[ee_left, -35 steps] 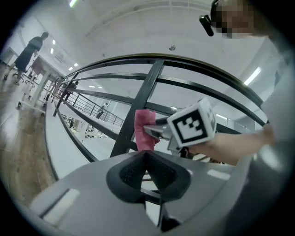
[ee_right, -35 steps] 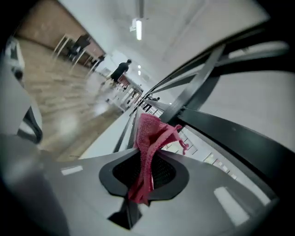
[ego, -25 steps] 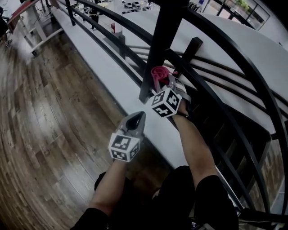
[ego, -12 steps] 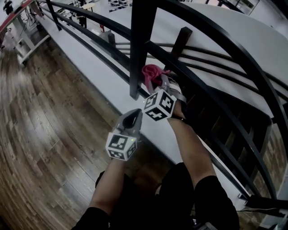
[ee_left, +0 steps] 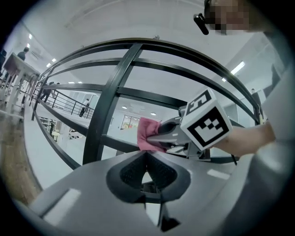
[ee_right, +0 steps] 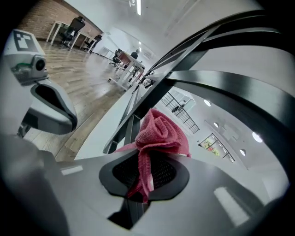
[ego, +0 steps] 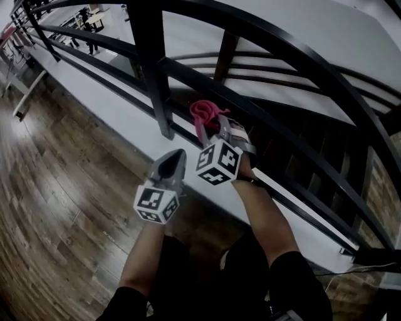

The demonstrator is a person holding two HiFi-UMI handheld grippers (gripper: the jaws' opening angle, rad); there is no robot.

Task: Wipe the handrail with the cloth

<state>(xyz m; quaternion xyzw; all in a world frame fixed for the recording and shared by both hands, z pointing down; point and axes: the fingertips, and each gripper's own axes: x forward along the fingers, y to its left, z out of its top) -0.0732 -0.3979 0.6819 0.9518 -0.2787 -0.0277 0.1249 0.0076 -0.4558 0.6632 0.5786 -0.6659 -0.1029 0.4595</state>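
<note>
A pink cloth (ego: pixel 203 115) is pinched in my right gripper (ego: pixel 215 130), which is shut on it; the bunched cloth (ee_right: pixel 159 132) sticks out beyond the jaws. It sits low among the bars of the black railing, just right of the thick upright post (ego: pixel 152 81) and under a middle rail (ego: pixel 250 103). I cannot tell whether it touches a bar. The curved top handrail (ego: pixel 269 34) runs well above it. My left gripper (ego: pixel 178 155) is shut on nothing, a little left of and nearer than the right one, over the white ledge. From the left gripper view (ee_left: pixel 146 156) the cloth (ee_left: pixel 147 134) shows ahead.
A white ledge (ego: pixel 119 116) runs under the railing, with wooden floor (ego: pixel 56 188) on its left. Desks and people stand far off at the upper left (ego: pixel 88 19). The person's legs (ego: pixel 207 282) fill the bottom of the head view.
The view has swung, so the post and rails have slid left in the picture. Both grippers have drifted slightly left and down together. The right gripper still holds the cloth.
</note>
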